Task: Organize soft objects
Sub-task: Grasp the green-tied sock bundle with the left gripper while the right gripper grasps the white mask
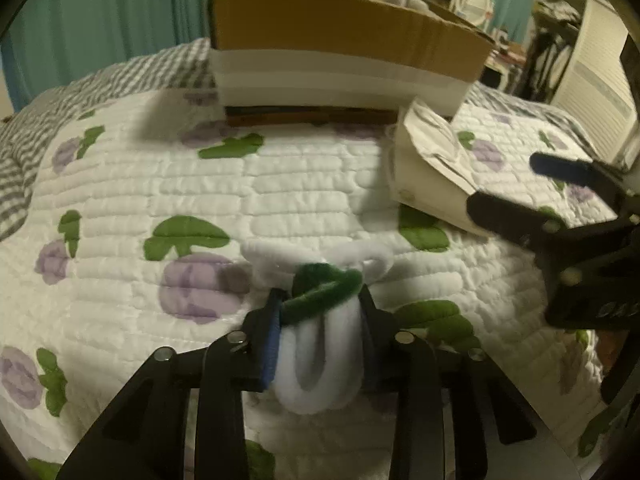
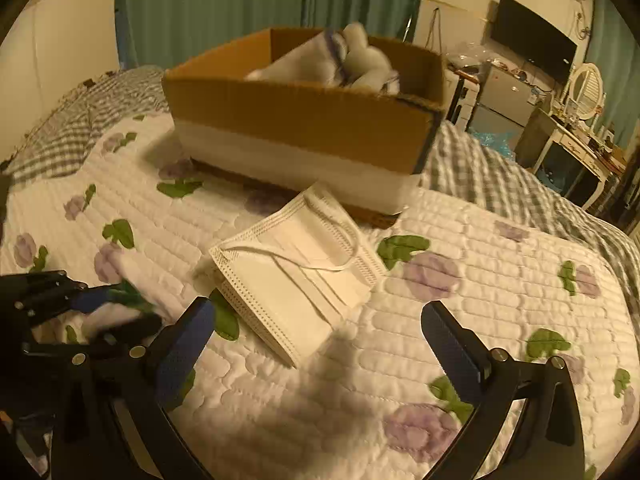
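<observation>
My left gripper (image 1: 320,300) is shut on a bundle of fuzzy white and green pipe-cleaner loops (image 1: 320,344), held just above the flowered quilt (image 1: 160,184). The bundle also shows, blurred, at the left of the right wrist view (image 2: 120,308). A stack of white face masks (image 2: 296,272) lies on the quilt in front of an open cardboard box (image 2: 300,120) that holds white soft items (image 2: 352,64). My right gripper (image 2: 316,328) is open and empty, its jaws wide apart just short of the masks. It also shows at the right of the left wrist view (image 1: 516,192).
The box (image 1: 344,40) stands at the far middle of the bed. A grey checked blanket (image 2: 68,136) lies behind the quilt. A desk with a mirror (image 2: 584,84), a screen and furniture stand at the right beyond the bed.
</observation>
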`<state>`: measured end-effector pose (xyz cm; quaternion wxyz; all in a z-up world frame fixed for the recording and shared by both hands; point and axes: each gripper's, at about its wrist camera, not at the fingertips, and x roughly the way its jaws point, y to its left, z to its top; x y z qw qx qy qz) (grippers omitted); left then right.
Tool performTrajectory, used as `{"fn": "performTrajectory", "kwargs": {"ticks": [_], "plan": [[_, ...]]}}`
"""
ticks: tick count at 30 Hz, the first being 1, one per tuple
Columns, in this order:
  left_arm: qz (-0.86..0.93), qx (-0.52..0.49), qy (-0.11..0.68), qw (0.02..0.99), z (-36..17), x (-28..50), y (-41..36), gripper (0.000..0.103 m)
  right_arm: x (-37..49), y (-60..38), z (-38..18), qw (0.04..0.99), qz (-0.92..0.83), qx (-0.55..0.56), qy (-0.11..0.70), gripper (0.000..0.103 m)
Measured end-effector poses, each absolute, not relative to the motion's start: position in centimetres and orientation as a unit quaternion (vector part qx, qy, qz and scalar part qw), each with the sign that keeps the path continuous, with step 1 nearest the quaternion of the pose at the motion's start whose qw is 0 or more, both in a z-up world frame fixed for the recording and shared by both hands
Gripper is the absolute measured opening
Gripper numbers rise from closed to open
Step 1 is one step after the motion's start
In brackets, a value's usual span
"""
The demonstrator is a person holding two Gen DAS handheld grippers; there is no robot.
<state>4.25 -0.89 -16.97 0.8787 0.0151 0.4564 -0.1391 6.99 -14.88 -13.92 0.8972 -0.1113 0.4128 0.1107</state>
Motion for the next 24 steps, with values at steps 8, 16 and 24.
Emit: {"fn": "performTrajectory", "kwargs": {"ticks": [8, 16, 24], "plan": [[-0.098, -0.021, 0.444, 0.891, -16.3, 5.0, 1.6, 0.031, 8.1, -14.3, -15.9, 0.894, 0.112, -0.126, 0.416, 0.092], [-0.088, -0.018, 0.430, 0.898, -15.9, 4.4, 2.0, 0.031, 7.6, -13.8, -15.8, 0.895, 0.118, -0.126, 0.411, 0.005], [-0.089, -0.013, 0.388, 0.917, -13.4, 3.2, 2.4, 0.031, 5.2, -13.4, -13.5, 0.907, 0.127, -0.119, 0.384, 0.002]]}}
